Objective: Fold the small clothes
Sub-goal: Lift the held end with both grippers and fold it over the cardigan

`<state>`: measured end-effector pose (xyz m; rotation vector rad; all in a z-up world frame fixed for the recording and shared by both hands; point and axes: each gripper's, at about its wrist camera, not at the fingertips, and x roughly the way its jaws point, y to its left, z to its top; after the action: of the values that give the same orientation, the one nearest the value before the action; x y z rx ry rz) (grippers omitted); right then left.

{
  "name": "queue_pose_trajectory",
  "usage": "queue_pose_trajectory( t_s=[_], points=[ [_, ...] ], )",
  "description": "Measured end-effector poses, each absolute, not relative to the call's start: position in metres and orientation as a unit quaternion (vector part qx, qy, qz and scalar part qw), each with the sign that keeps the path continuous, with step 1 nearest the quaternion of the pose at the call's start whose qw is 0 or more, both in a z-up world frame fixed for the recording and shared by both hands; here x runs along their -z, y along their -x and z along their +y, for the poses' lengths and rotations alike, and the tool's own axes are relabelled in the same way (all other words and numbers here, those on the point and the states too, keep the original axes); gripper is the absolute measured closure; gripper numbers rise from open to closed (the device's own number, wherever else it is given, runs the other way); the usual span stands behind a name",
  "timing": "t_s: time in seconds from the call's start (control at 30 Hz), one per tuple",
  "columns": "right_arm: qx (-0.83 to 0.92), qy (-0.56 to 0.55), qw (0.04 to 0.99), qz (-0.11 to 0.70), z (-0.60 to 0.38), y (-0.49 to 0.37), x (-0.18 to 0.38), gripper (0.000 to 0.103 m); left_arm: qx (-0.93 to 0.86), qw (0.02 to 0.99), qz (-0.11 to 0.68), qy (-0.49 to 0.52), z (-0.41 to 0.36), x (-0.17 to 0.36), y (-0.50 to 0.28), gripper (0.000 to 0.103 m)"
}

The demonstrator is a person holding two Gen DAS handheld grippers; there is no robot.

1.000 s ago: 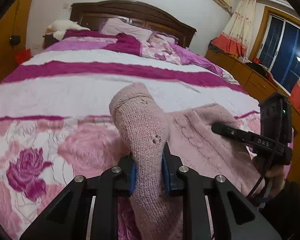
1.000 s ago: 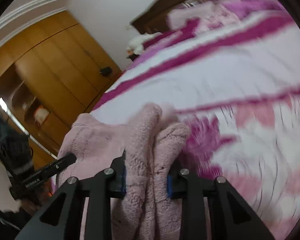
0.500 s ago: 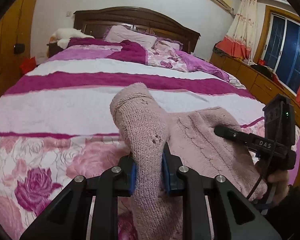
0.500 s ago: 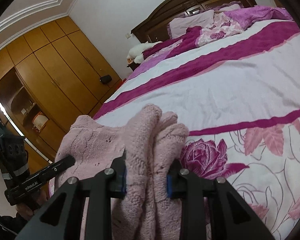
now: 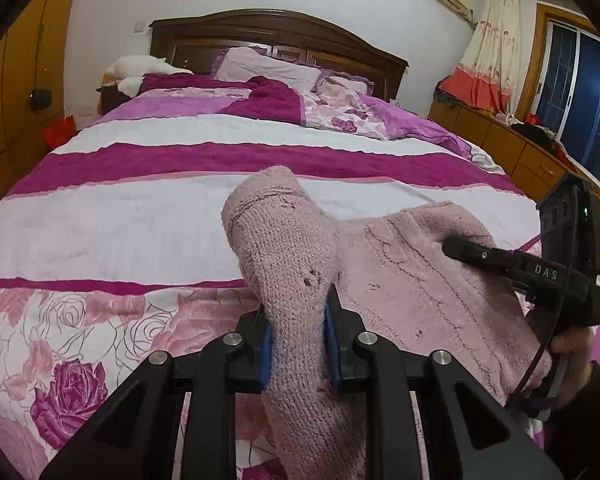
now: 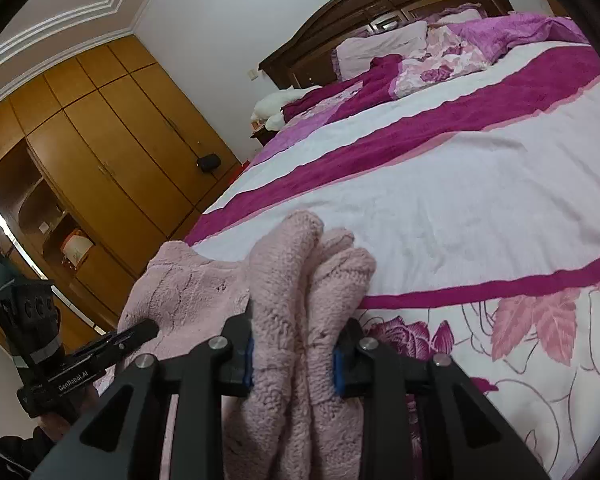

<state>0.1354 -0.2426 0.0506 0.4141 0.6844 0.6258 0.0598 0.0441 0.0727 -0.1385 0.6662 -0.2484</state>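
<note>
Between both tools hangs pink knit garment (image 5: 412, 280): left gripper (image 5: 298, 344) pinches one bunched edge, right gripper (image 6: 292, 360) clamps thicker wad. Carrying step, looks like; next probably lower onto bedspread (image 5: 140, 220) ahead, spread flat.

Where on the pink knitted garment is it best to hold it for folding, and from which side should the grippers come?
By two bunched edge parts of the pink knitted garment, as now: left gripper and right gripper each clamp a thick gathered fold from the near side, so the soft cloth probably hangs spread between them above the bed.
</note>
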Motion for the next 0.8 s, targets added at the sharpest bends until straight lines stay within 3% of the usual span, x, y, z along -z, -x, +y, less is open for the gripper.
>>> queue_pose_trajectory(
  t_s=[0.8],
  points=[
    [-0.259,-0.169,0.881,0.359,-0.243,-0.223,-0.056,0.075,0.141,0.929,0.341,0.033,0.039,-0.07,-0.166,0.103]
  ],
)
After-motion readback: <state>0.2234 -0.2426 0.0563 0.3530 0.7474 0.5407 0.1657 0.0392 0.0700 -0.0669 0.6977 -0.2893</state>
